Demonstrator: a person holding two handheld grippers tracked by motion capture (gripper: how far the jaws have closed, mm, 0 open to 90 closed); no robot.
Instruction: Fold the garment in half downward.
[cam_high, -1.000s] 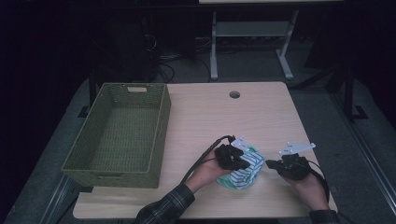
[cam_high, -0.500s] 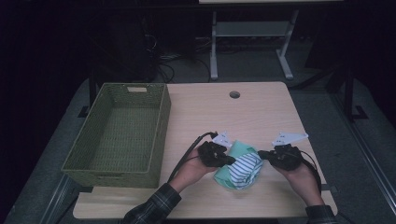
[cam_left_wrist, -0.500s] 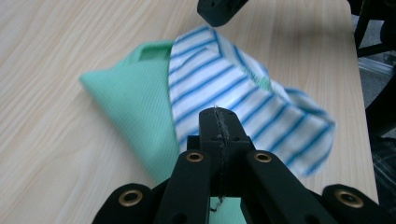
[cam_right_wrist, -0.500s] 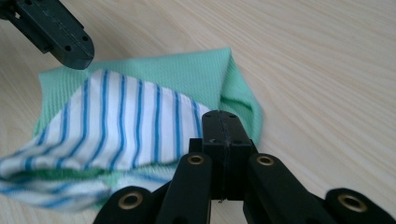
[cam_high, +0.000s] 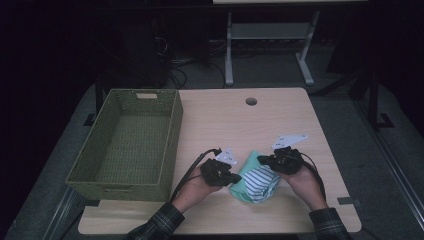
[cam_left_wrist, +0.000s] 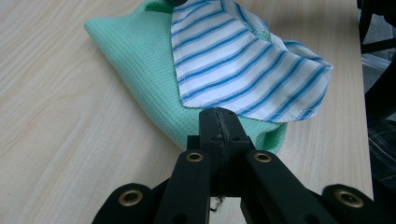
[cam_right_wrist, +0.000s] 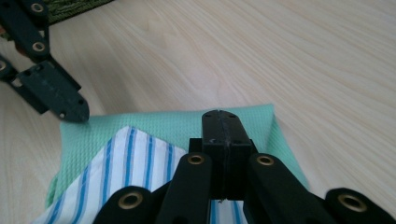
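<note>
A: What is nearest to the person on the surface (cam_high: 300, 120)?

B: The two hands. The left tongs (cam_high: 235, 177) and the right tongs (cam_high: 262, 159) are low over the light wooden top, one on each side of a folded cloth (cam_high: 257, 181). A black cable trails back from each along the forearm.

A: Are the tongs open?

B: No. In the left gripper view the two black jaws of the left tongs (cam_left_wrist: 218, 113) are pressed together with no gap, and their tip is at the near edge of the cloth (cam_left_wrist: 154, 70). I cannot tell if any fabric is pinched there. In the right gripper view the right tongs (cam_right_wrist: 220, 114) are also fully closed, above the green part of the cloth (cam_right_wrist: 163, 123), and nothing is seen between the jaws.

A: How does the cloth lie?

B: It is a mint green waffle cloth, folded, with a white side with blue stripes turned over on top. It lies near the front edge of the surface, right of the middle.

A: And farther away?

B: A green woven basket (cam_high: 172, 130) stands at the left side, well apart from the cloth. Behind, near the far edge, is a round hole (cam_high: 251, 101) in the surface.
</note>
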